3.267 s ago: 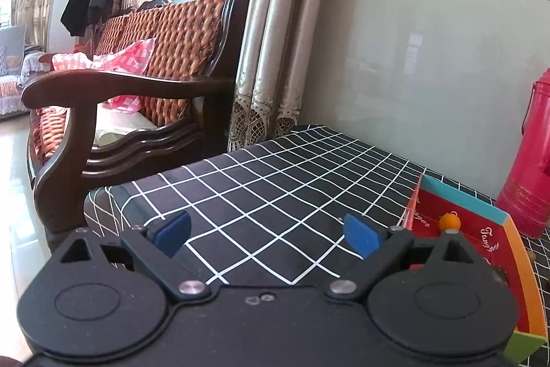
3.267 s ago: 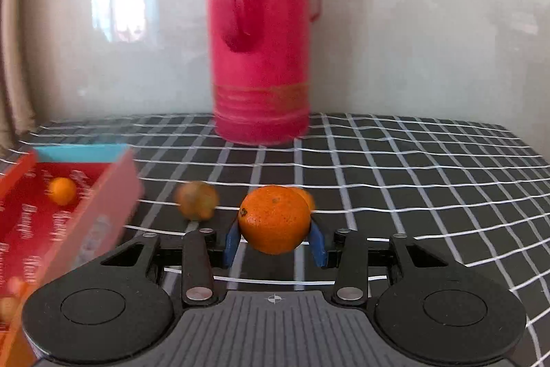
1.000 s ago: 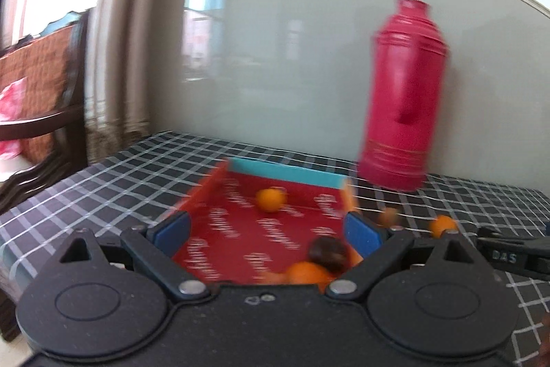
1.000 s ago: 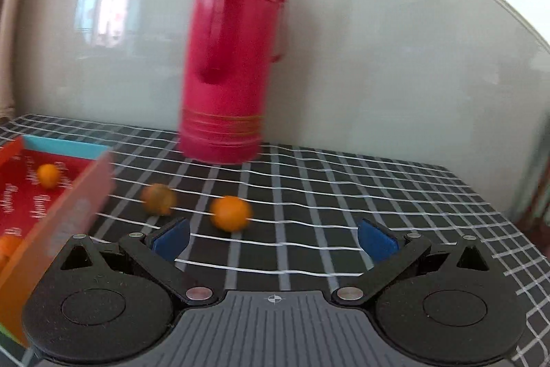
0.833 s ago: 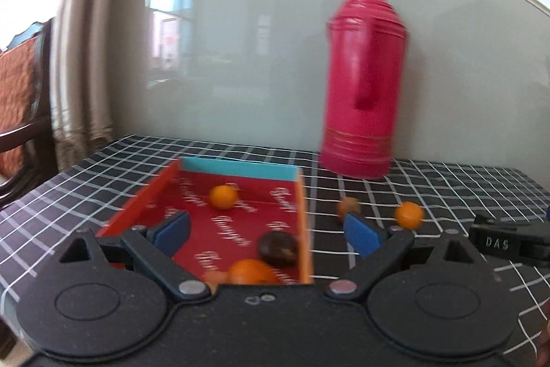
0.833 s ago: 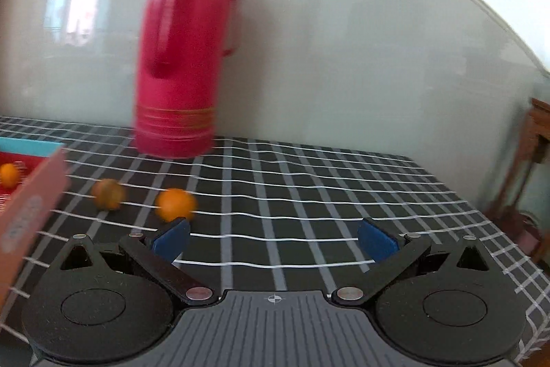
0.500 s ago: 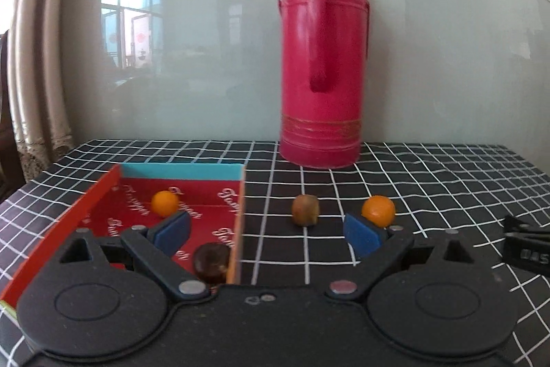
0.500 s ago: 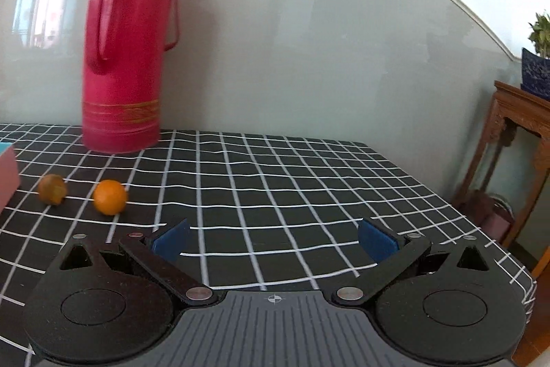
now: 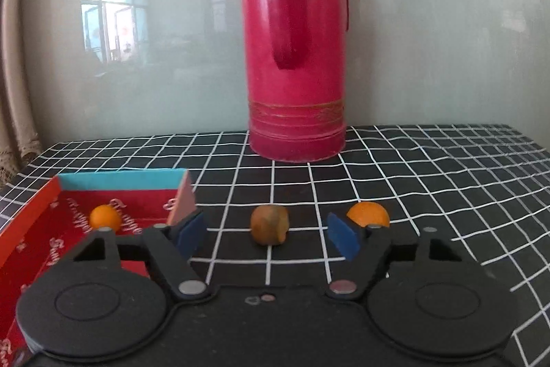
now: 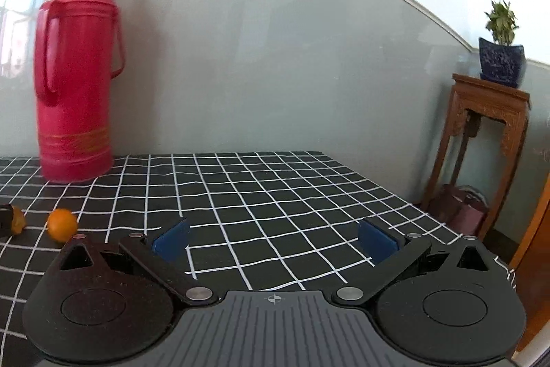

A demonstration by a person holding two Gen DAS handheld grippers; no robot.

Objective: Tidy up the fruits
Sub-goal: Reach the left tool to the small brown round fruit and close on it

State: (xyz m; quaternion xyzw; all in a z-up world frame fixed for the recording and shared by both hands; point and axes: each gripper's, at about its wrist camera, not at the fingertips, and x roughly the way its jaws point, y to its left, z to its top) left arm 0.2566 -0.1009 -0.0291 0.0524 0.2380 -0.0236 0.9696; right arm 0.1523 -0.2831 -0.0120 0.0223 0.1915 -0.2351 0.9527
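Left wrist view shows the left tool (image 9: 264,234) open and low over the table (image 9: 429,167), with nothing in it. A brown fruit (image 9: 269,224) sits on the table right between the two blue fingers (image 9: 188,235), a bit ahead of them. An orange (image 9: 367,215) sits just beside the right finger, partly hidden behind it. A red box (image 9: 31,229) is on the left, touching or almost touching the left finger, and a small orange (image 9: 104,217) is already inside it. I think the next job is to grab the brown fruit and put it in the box. It could go wrong: the fruit is round, so a bump from one finger may make it roll away. The right finger could also knock the orange and send it rolling. The left finger could catch on the box wall and push the box. A big pink flask (image 9: 295,57) stands at the back by the wall, well away from the fruit, so it is not in the way. Right wrist view shows the right tool (image 10: 273,243) open and empty too, over bare table, with both fruits far off to its left. A plant (image 10: 502,43) sits on a wooden stand (image 10: 481,140) past the table.
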